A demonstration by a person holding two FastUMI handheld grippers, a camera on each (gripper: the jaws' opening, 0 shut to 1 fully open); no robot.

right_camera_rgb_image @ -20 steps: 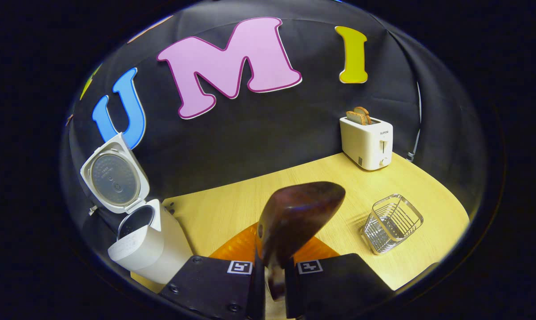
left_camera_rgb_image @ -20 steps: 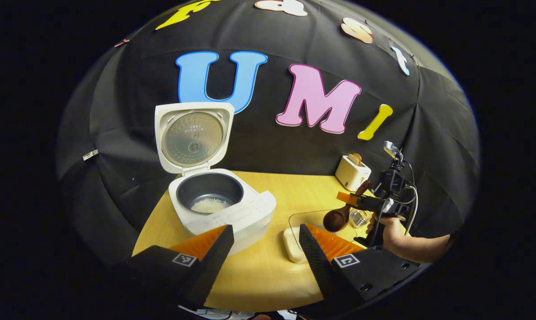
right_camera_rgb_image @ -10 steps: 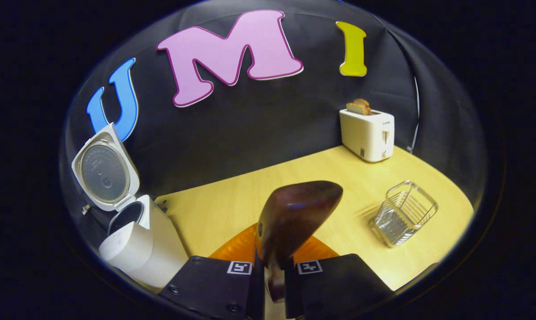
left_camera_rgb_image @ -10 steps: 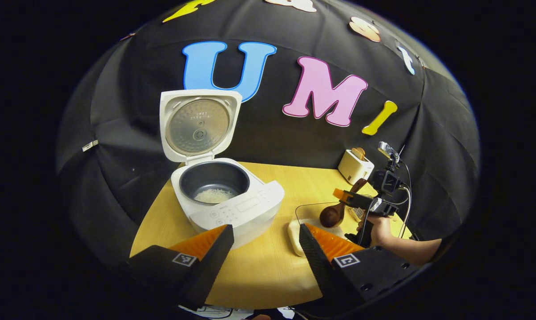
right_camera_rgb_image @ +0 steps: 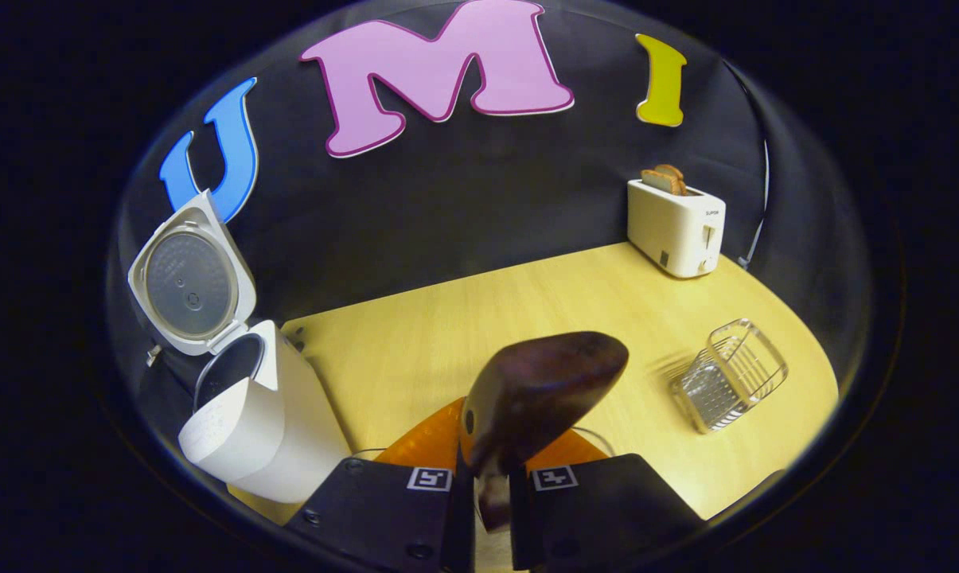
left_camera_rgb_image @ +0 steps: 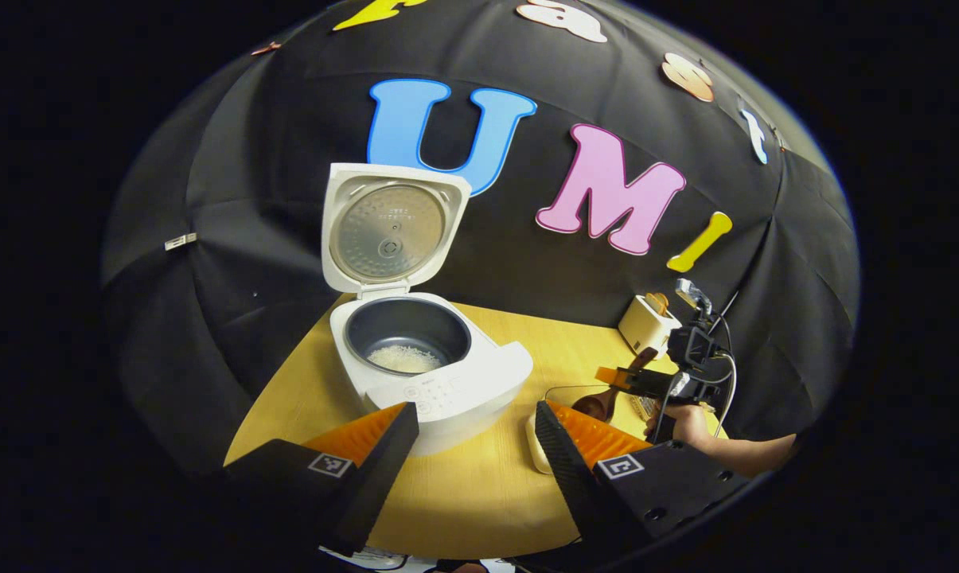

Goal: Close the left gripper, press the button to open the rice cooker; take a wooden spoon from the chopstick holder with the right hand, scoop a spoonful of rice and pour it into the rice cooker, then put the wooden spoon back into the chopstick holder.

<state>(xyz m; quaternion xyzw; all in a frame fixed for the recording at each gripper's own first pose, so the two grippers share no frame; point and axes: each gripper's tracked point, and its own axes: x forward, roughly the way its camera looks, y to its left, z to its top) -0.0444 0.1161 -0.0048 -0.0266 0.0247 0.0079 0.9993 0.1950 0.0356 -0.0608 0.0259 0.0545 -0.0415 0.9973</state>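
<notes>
The right gripper [right_camera_rgb_image: 491, 485] was clamped on the wooden spoon [right_camera_rgb_image: 539, 398], held above the table [right_camera_rgb_image: 447, 334]. The left gripper [left_camera_rgb_image: 475, 446] hung with its jaws apart before the rice cooker [left_camera_rgb_image: 435, 374], whose lid stood up with rice inside. The wire chopstick holder [right_camera_rgb_image: 730, 374] sat near the table's right edge.

One rice cooker [left_camera_rgb_image: 427, 362] stands on the counter [left_camera_rgb_image: 479, 485] ahead of the left jaws, its single lid [left_camera_rgb_image: 391, 231] raised, with one small heap of rice [left_camera_rgb_image: 403, 360] in its pot. One wooden spoon [right_camera_rgb_image: 539, 394] sits clamped between the right jaws. Ahead and to the right of those jaws there is one wire chopstick holder [right_camera_rgb_image: 730, 374], and beyond it one white toaster [right_camera_rgb_image: 676, 227] with two slices of bread [right_camera_rgb_image: 664, 180] sticking up. One cream-coloured dish [left_camera_rgb_image: 536, 442] lies just behind the left jaws' right-hand finger. Two grippers in all, and one hand [left_camera_rgb_image: 690, 422] in sight.
</notes>
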